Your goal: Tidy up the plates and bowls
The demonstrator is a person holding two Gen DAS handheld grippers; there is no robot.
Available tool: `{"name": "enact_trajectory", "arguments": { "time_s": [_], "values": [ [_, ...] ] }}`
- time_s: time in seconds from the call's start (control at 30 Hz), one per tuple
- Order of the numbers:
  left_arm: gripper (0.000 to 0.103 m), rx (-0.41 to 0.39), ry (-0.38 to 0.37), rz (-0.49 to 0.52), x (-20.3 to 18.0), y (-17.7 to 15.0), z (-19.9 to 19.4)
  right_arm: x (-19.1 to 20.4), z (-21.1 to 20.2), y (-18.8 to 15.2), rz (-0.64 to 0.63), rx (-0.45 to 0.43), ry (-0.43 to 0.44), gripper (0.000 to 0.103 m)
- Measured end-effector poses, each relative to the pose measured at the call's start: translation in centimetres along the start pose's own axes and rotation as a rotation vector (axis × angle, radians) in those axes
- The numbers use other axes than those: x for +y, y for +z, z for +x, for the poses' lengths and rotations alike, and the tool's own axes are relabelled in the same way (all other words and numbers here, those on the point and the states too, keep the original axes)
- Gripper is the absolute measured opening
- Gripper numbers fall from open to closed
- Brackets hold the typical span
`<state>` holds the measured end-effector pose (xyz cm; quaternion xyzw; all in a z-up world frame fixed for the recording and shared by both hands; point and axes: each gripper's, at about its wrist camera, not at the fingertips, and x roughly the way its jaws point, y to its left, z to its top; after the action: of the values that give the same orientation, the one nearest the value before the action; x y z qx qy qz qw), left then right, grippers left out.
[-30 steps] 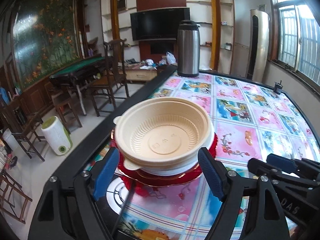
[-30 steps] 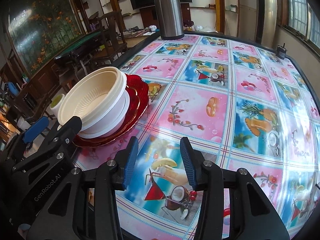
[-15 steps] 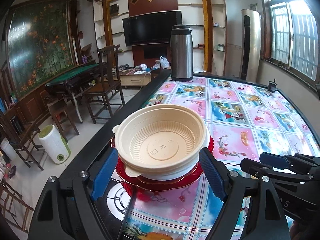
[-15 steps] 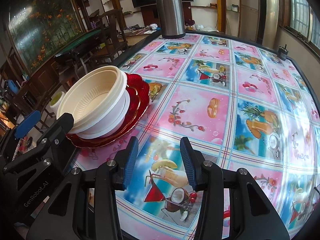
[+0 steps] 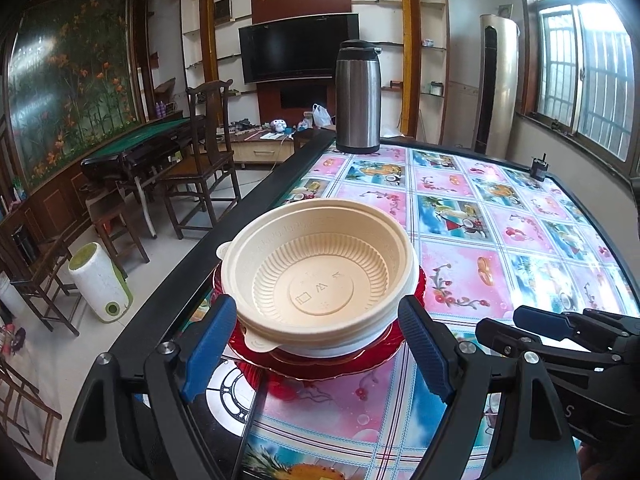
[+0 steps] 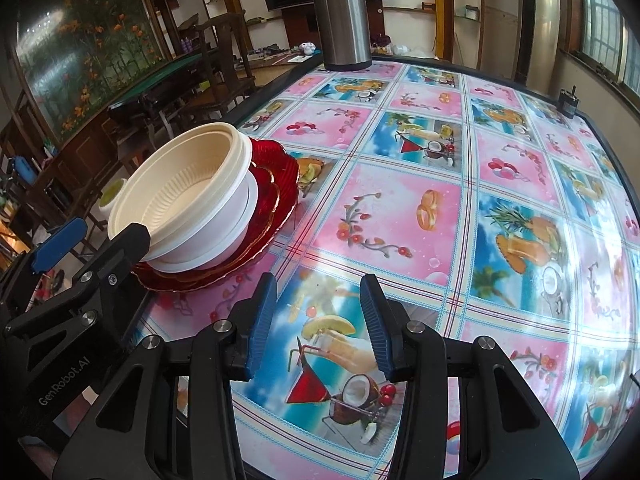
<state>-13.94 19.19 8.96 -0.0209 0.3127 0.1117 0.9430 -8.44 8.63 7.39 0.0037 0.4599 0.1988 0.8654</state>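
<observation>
- While sitting nested in a white bowl (image 6: 224, 240), the cream bowl (image 5: 320, 276) is topping a stack of red plates (image 6: 276, 184) near the table's left edge, close to the near left corner.
- Flanking that stack, the left gripper (image 5: 316, 352) is holding its blue fingers (image 5: 208, 344) wide apart, gripping nothing; whether they are touching the bowls is unclear.
- Hovering over the table (image 6: 400, 216) just beside the plates, the right gripper (image 6: 316, 320) is keeping its fingers (image 6: 262, 320) apart and empty.
- Standing at the far left corner, a steel thermos (image 5: 357, 98) is rising well apart from the stack.
- Sitting near the far right corner is a small dark object (image 6: 569, 105).
</observation>
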Motion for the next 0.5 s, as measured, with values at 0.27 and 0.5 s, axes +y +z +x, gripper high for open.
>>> {"name": "enact_trajectory", "arguments": {
  "time_s": [0.27, 0.5],
  "values": [
    [0.083, 0.000, -0.011, -0.004, 0.18, 0.04, -0.08, 0.22, 0.39, -0.16, -0.007, 0.007, 0.001, 0.044],
    [0.083, 0.002, -0.017, -0.006, 0.37, 0.04, -0.04, 0.72, 0.25, -0.01, -0.024, -0.004, -0.013, 0.044]
  ]
}}
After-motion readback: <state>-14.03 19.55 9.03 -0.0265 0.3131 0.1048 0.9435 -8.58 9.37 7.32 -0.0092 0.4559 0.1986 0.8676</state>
